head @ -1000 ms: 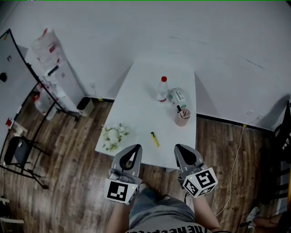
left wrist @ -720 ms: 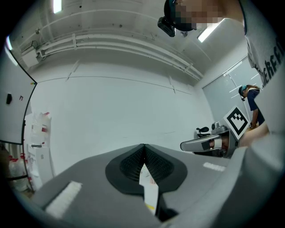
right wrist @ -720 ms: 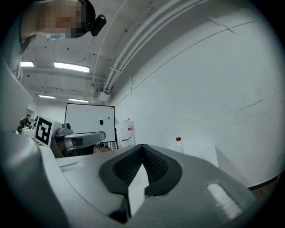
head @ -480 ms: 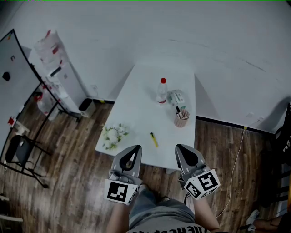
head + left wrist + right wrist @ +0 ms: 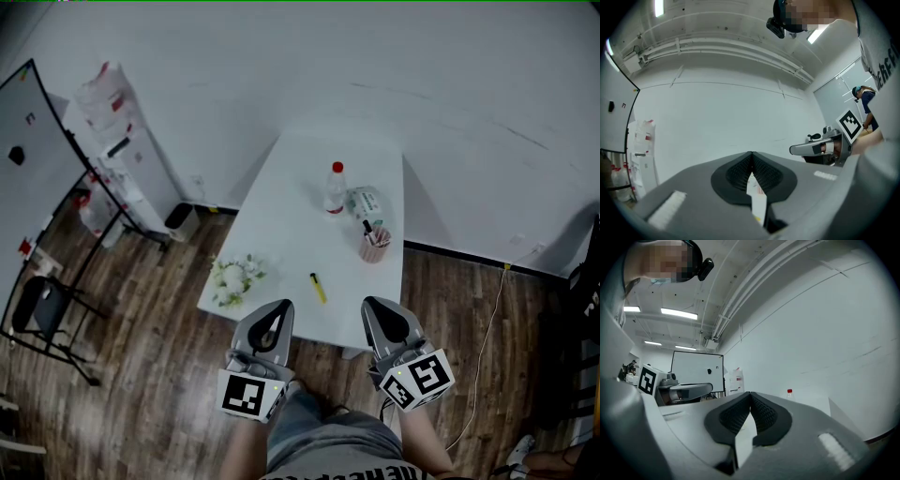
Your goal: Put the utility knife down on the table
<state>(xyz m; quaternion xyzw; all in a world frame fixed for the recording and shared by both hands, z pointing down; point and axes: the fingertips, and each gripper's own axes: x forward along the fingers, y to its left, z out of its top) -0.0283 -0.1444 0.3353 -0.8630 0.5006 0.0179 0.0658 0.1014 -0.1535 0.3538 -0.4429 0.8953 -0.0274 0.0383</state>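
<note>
Holding a gripper in each hand, the person has both low, just off the near edge of the table (image 5: 281, 216), side by side w/ noses pointing toward it. The left gripper (image 5: 280, 304) has its jaws together, tips touching, nothing clamped. In the left gripper view a thin pale slit shows behind the tips; what's in it can't be made out. The right gripper (image 5: 372, 303) is the same: jaws pressed tip to tip, a pale slit behind, empty. Each shell is smooth grey plastic, rounded & tapering to the nose, w/ black ribbed pads (image 5: 740, 173) set in a dark scooped recess. A black-&-white marker cube (image 5: 248, 394) sits at the rear of the left one, by the person's grey shirt (image 5: 328, 450).

The utility knife (image 5: 320, 288) lies flat on the table's near half, approx. mid-width, slightly angled, clear of both grippers. It's a slim yellow bar w/ a dark far end. The table is a plain white matte rectangle.

Also on the table:
- A small bunch of white flowers (image 5: 234, 279) w/ green leaves at the near left corner.
- A ribbed pink pen cup (image 5: 375, 245) toward the right edge.
- A clear bottle (image 5: 335, 187) w/ a red cap farther back.
- A soft white packet (image 5: 365, 201) just beside the bottle.

Left of the table stand a whiteboard (image 5: 28, 141) on a black frame & a black chair (image 5: 37, 309), all on a dark wood-plank floor (image 5: 159, 347).
</note>
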